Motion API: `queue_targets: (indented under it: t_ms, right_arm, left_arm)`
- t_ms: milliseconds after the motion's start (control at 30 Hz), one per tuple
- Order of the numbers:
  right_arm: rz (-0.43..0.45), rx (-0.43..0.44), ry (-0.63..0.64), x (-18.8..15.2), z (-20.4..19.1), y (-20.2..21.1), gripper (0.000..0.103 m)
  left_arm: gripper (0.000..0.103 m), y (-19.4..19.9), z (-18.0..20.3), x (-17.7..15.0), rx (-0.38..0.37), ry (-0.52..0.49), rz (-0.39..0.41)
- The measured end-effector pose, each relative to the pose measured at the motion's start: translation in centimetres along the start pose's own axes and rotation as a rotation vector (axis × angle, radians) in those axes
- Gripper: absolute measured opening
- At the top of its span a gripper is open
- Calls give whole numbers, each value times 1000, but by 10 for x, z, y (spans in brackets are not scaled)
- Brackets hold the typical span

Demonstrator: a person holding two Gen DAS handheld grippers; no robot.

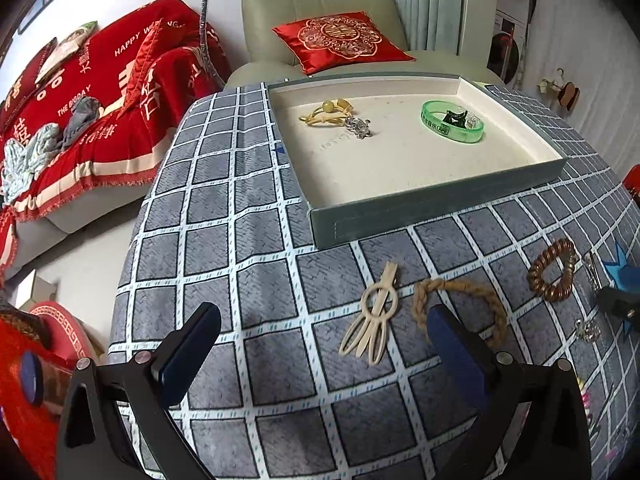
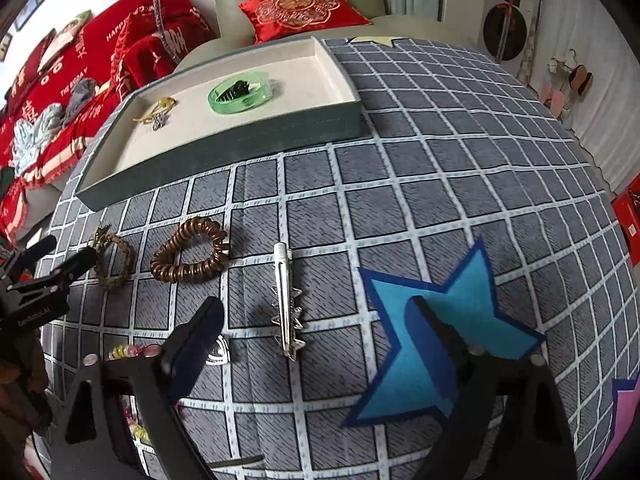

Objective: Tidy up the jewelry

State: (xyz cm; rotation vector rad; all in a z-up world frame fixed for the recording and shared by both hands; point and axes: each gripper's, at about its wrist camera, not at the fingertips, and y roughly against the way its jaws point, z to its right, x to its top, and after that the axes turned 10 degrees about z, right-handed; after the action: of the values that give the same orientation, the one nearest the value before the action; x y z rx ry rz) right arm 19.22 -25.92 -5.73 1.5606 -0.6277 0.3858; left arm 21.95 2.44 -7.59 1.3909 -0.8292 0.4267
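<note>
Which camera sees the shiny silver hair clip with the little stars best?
The right wrist view. There the silver metal hair clip with star shapes lies in full view on the grey checked tablecloth, between the open fingers of the right hand-held gripper. The left wrist view catches only a sliver of it at the right edge.

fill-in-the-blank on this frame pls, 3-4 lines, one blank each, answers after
1. The green bangle lies inside the ____.
2. Between the open jaws of the right hand-held gripper lies a silver ____ clip.
3. The brown spiral hair tie lies on the ____ tablecloth, outside the tray.
4. The star-shaped marker on the cloth is ____.

Missing words: tray; hair; checked; blue
</note>
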Motion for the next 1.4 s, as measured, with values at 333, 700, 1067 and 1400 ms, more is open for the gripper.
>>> queue_targets:
  t_ms: [333,700,1067,1400]
  right_arm:
    - [4,-53,79,2,-13,-7,72]
    - [9,-21,61,3,-11,-4,58]
    - [16,-16,67,1,-10,-1,58]
    - [19,-33,99,1,-18,-2,39]
  left_arm:
    - [95,-6,6,1,-65,16,-18]
    - [83,4,-4,-4,-85,13,-10]
    - [83,12,-28,-7,-94,34,16]
    - [62,4,-2,-4,-152,-69,0]
